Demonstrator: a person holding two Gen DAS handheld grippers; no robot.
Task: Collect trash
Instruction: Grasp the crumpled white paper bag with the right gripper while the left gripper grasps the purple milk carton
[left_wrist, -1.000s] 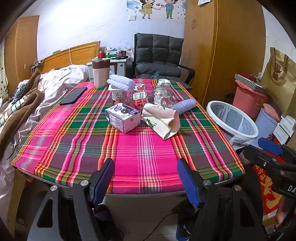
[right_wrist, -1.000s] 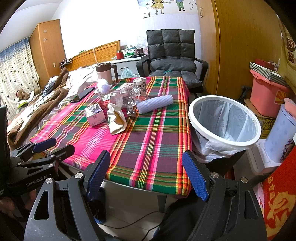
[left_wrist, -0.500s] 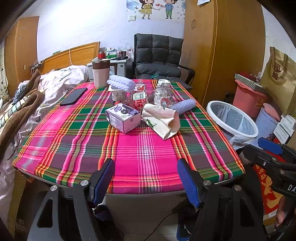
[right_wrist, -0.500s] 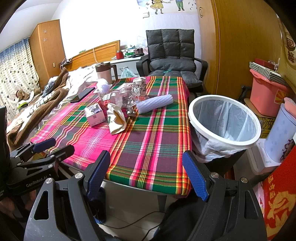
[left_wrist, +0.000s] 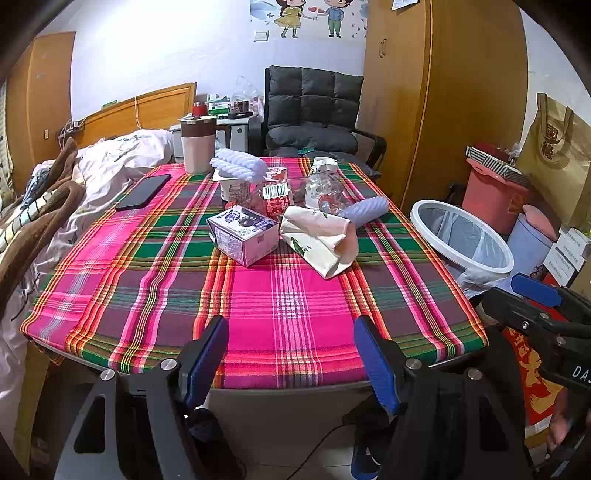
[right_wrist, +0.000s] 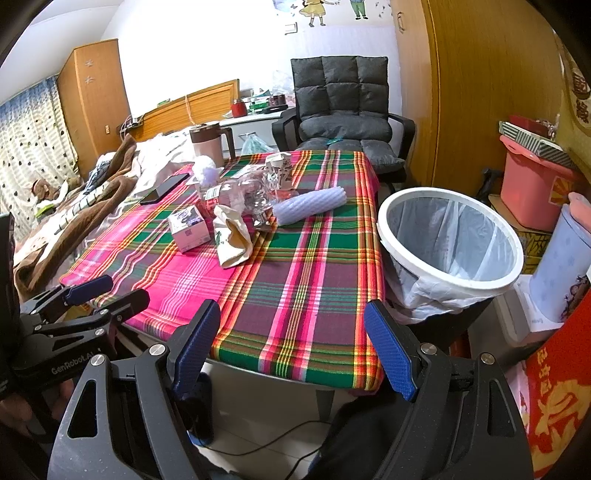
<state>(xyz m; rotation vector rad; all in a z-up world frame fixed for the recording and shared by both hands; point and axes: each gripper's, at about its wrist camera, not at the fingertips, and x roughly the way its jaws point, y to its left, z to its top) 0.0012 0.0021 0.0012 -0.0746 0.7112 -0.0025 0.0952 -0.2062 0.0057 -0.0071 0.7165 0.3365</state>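
Trash lies in a cluster at the far middle of the plaid table (left_wrist: 147, 295): a purple carton (left_wrist: 242, 234), a crumpled beige paper bag (left_wrist: 321, 240), a clear plastic bottle (left_wrist: 325, 192), a red-and-white pack (left_wrist: 277, 197) and a pale foam sleeve (left_wrist: 365, 208). A white-rimmed bin with a plastic liner (right_wrist: 448, 236) stands at the table's right side. My left gripper (left_wrist: 291, 354) is open and empty at the near table edge. My right gripper (right_wrist: 291, 345) is open and empty at the near right corner, beside the bin.
A black phone (left_wrist: 144, 190) and a lidded jug (left_wrist: 197, 146) sit at the table's far left. A bed with blankets (left_wrist: 44, 206) lies left, a grey chair (left_wrist: 314, 114) behind, a wardrobe (left_wrist: 461, 92) and pink and blue containers (right_wrist: 532, 184) to the right.
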